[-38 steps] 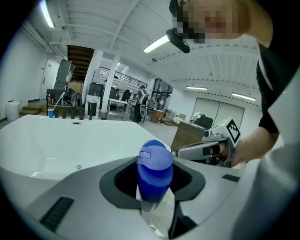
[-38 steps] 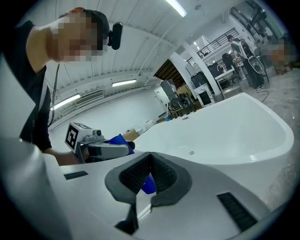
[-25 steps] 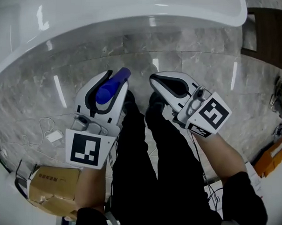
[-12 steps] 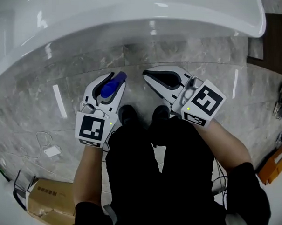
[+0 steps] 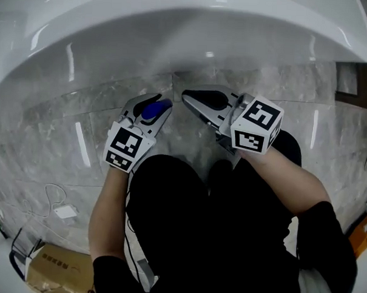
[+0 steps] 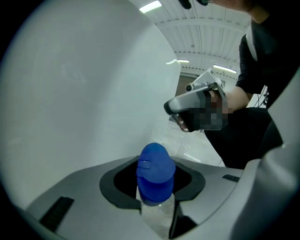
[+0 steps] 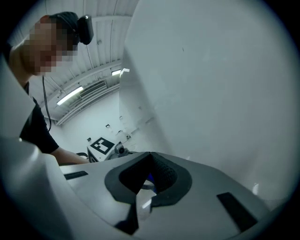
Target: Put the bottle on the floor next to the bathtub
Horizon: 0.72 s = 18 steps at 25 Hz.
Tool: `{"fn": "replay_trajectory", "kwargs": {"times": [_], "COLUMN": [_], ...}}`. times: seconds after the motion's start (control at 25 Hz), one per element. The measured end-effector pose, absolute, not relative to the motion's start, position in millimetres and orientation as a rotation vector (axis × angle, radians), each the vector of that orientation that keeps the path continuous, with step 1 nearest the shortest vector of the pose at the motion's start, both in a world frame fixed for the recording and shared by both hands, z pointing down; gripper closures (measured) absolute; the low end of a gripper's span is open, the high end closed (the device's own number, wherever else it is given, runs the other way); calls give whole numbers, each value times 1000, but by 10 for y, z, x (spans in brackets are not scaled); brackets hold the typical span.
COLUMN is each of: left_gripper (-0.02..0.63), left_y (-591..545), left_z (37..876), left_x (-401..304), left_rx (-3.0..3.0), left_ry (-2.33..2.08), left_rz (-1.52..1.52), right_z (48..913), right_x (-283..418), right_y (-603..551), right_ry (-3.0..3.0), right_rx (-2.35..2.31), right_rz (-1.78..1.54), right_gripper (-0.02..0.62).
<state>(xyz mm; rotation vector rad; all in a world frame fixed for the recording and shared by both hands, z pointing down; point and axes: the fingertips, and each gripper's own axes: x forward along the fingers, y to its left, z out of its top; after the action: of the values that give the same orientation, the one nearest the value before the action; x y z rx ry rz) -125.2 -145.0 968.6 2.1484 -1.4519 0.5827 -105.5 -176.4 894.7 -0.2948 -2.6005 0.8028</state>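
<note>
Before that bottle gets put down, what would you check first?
1. Grip on the bottle: ok. The left gripper has its jaws clamped on the clear body below the blue cap.
2. Close to the bathtub: ok. Its white wall is right ahead.
3. Bottle upright: not ok. The cap points forward at the tub wall.
4. Bottle touching the floor: cannot tell. The gripper hides its base.
5. Right gripper out of the way: ok. Its jaws are together with nothing in them, beside the left one and apart from it.
</note>
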Motion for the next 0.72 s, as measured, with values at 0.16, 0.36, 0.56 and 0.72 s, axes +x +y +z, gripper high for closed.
{"fn": "replay_trajectory", "kwargs": {"times": [0.16, 0.36, 0.56, 0.72], "left_gripper": [454, 454, 453, 453], "left_y": [-1469, -1528, -1575, -1593], "left_z": [10118, 10461, 10701, 10892], "left_x": [-1263, -1342, -1349, -1309], "left_rx": [2138, 2076, 2030, 2019], "left_ry": [-1435, -1454, -1463, -1426], "left_rz": [662, 658, 675, 779], "right_z": [9114, 9272, 9314, 9275], "right_x": [-1032, -864, -734, -748], "right_y": [-1746, -1828, -1830, -1825], "right_ry": [-2587, -2558, -2539, -2556], "right_rx": [-351, -300, -273, -294], "right_rz": [699, 622, 637, 609], "right_gripper": [568, 568, 568, 568]}}
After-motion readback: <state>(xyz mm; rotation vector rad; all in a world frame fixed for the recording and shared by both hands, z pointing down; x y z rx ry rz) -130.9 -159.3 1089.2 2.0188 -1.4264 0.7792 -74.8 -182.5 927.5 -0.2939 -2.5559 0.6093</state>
